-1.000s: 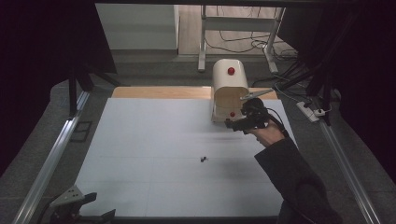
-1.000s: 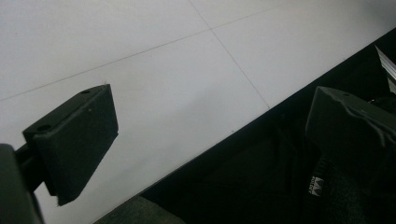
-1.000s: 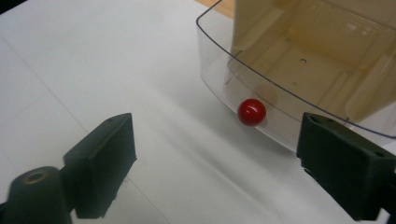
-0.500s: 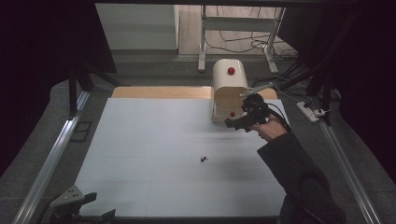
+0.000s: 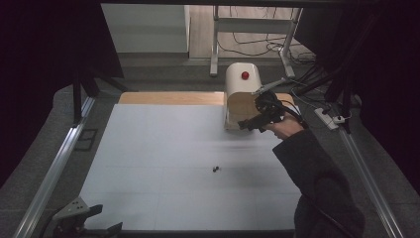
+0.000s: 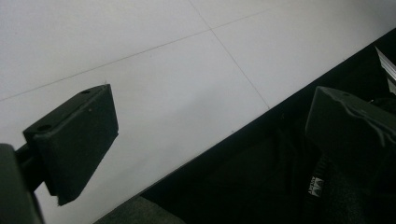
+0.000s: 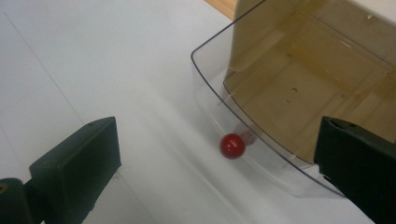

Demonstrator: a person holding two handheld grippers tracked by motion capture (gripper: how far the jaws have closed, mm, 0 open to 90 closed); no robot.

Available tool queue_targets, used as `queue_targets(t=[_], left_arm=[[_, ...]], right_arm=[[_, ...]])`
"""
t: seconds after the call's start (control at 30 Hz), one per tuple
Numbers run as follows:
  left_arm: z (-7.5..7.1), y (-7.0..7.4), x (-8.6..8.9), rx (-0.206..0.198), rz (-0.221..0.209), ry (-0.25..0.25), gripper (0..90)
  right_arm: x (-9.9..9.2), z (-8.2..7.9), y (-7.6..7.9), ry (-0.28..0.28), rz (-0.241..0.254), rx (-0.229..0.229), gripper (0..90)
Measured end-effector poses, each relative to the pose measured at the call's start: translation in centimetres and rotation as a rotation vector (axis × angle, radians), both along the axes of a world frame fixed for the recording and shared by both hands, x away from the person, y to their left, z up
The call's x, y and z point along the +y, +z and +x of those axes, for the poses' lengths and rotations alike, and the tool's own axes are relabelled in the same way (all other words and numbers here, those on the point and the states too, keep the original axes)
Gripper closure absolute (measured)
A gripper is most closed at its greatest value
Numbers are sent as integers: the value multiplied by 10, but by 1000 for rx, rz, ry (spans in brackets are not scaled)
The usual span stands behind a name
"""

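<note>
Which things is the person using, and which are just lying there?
In use: right gripper, jaws open; bread box; its clear lid with red knob.
Lying about: small dark bit on the table; left gripper, idle; cables on the floor.

Dim, grainy light leaves the high view's upper corners and sides black, while the white table (image 5: 163,148) glows evenly; both gripper views are softly lit, their near black jaws blurred at the bottom edges.
</note>
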State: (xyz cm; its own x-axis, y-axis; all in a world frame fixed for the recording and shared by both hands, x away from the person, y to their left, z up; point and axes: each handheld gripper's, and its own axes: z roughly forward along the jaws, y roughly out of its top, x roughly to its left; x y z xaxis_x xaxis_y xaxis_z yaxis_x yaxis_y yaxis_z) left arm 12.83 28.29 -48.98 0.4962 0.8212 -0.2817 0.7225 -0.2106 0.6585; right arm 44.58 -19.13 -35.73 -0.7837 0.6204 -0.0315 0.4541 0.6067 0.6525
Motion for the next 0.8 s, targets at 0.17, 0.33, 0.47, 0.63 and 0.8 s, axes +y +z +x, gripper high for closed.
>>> queue_targets(t=[0.17, 0.33, 0.47, 0.63, 0.8], left_arm=[[0, 0, 0, 0, -1, 0, 27], [0, 0, 0, 0, -2, -1, 27], [0, 0, 0, 0, -2, -1, 27], [0, 0, 0, 1, -3, -1, 27], [0, 0, 0, 1, -3, -1, 28]], right_arm=[[3, 9, -4, -7, -28, 23, 15], [4, 23, -8, -7, -26, 54, 94], [5, 29, -12, -2, -32, 76, 282], [5, 32, -14, 16, -54, 85, 511], [4, 34, -15, 35, -55, 95, 610]])
